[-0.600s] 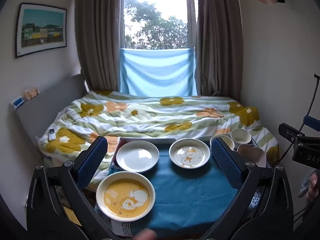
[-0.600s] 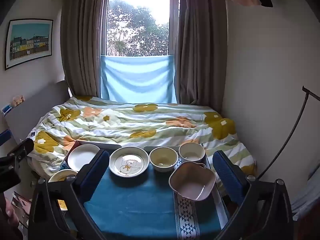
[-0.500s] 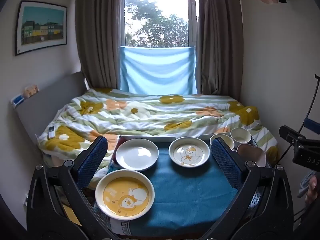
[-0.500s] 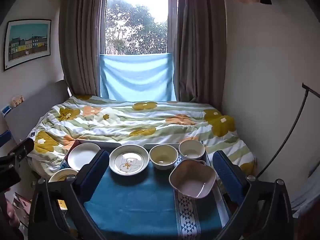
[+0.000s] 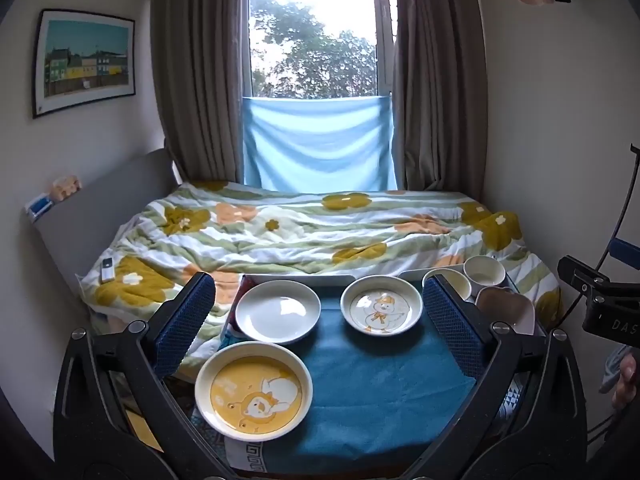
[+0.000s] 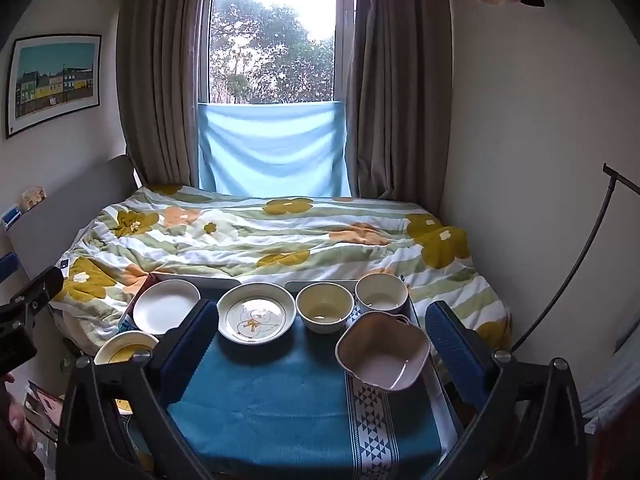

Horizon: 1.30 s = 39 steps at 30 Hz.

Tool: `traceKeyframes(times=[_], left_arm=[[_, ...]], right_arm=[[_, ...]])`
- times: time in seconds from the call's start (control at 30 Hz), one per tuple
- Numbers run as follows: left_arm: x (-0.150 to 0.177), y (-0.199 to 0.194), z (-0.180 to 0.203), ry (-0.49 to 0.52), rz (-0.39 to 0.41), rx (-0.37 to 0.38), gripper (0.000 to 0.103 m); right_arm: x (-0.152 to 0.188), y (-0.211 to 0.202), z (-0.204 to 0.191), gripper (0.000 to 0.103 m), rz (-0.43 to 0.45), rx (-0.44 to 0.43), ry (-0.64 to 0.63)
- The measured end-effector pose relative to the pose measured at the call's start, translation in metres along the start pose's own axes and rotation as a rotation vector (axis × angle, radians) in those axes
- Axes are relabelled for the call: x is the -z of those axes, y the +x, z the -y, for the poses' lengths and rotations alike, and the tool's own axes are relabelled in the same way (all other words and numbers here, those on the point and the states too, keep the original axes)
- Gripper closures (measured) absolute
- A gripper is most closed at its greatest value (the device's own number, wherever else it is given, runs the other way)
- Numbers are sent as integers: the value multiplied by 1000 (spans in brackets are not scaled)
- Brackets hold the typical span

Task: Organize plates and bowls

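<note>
Crockery, six pieces, laid out on a desk covered by a teal cloth [image 5: 372, 384].

Yellow plate [image 5: 253, 389] with a cartoon animal: near left corner of the cloth, closest to the left camera.
Plain white plate [image 5: 277, 312]: just behind the yellow plate, at the far left edge.
Duck-print plate [image 5: 381, 311], shallow and white-rimmed: far edge, right of the white plate, apart from it.
Cream bowl [image 6: 325, 307], round: just right of the duck-print plate in the right wrist view.
White bowl [image 6: 381, 293], round: just beside the cream bowl, at the far right corner.
Pink bowl [image 6: 382, 350], squarish with wavy rim: in front of the two round bowls, resting tilted over a patterned white-and-blue runner [image 6: 374, 420] along the cloth's right side.

Left hand-held gripper [image 5: 320, 320]: fingers spread wide, holding nothing, raised above the near edge of the desk, framing the three plates.
Right hand-held gripper [image 6: 320, 340]: fingers likewise spread wide and empty, framing the duck-print plate and the three bowls.

Surroundings: bed with a flower-print duvet [image 5: 304, 232] directly behind the desk; a window with grey curtains [image 6: 160, 80] and a pale blue cloth [image 6: 272, 148] hung across its lower part; a framed picture [image 5: 84, 60] on the left wall.
</note>
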<state>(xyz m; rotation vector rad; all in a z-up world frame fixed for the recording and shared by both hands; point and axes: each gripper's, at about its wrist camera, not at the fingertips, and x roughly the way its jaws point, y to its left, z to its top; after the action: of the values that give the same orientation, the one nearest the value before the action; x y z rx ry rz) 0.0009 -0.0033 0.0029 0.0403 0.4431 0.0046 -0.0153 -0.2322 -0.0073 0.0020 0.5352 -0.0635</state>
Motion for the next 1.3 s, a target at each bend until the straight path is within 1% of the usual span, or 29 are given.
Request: traceKeyframes(times=[0.83, 1.3], left_arm=[[6, -1, 3, 10, 0, -14, 0], [4, 1, 5, 11, 0, -16, 0]], right_arm=[[2, -8, -4, 0, -8, 13, 12], [1, -2, -3, 0, -11, 14, 10]])
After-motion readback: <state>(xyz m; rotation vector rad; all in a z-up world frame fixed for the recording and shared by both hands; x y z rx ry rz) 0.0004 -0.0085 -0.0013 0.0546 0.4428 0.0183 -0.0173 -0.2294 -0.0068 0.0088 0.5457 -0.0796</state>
